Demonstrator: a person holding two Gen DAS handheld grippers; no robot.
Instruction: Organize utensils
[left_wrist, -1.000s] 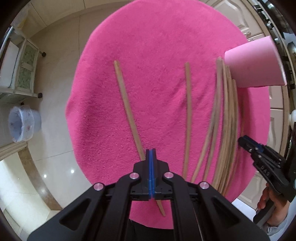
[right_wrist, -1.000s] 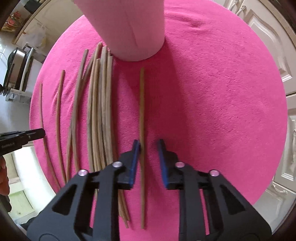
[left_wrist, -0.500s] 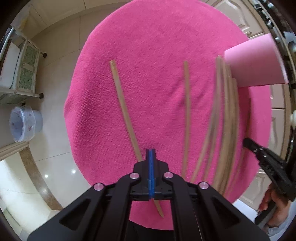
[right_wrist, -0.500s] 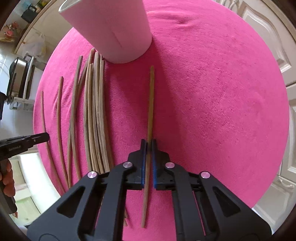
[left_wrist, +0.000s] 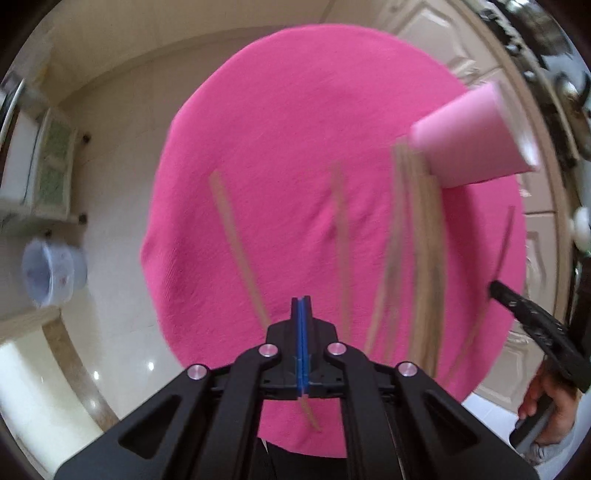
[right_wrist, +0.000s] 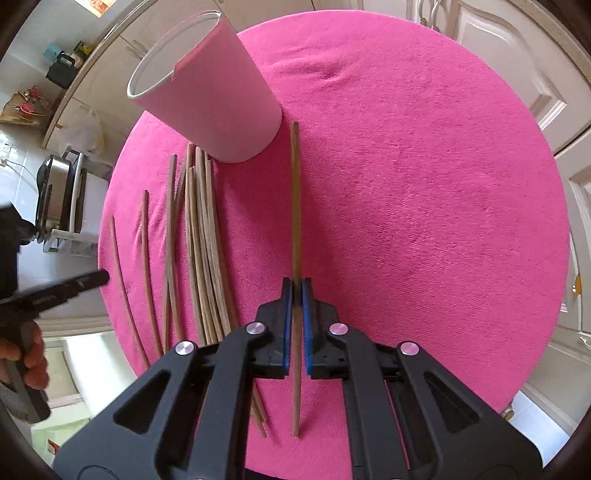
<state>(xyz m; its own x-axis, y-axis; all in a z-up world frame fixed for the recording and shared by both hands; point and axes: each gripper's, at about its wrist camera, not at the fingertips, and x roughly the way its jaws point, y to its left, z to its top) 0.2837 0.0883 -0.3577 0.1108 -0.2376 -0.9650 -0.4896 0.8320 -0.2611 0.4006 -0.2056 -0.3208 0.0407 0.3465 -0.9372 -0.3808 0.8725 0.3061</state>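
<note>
Several wooden chopsticks (right_wrist: 201, 240) lie on a round pink cloth-covered table (right_wrist: 424, 203). A pink cup (right_wrist: 207, 92) stands at their far end; it also shows in the left wrist view (left_wrist: 469, 140). My right gripper (right_wrist: 295, 288) is shut on one chopstick (right_wrist: 295, 192) and holds it above the cloth, pointing toward the cup's base. My left gripper (left_wrist: 302, 306) is shut, raised above a lone chopstick (left_wrist: 236, 251) that passes beneath it. The left wrist view is blurred.
A second lone chopstick (left_wrist: 341, 240) lies between the left one and the bundle (left_wrist: 421, 240). White cabinets (right_wrist: 517, 55) stand behind the table. A small pale bin (left_wrist: 51, 273) stands on the tiled floor to the left.
My right gripper closed on the single chopstick and lifted it off the cloth. Both grippers have risen, so the table looks smaller. The left gripper stayed shut.
</note>
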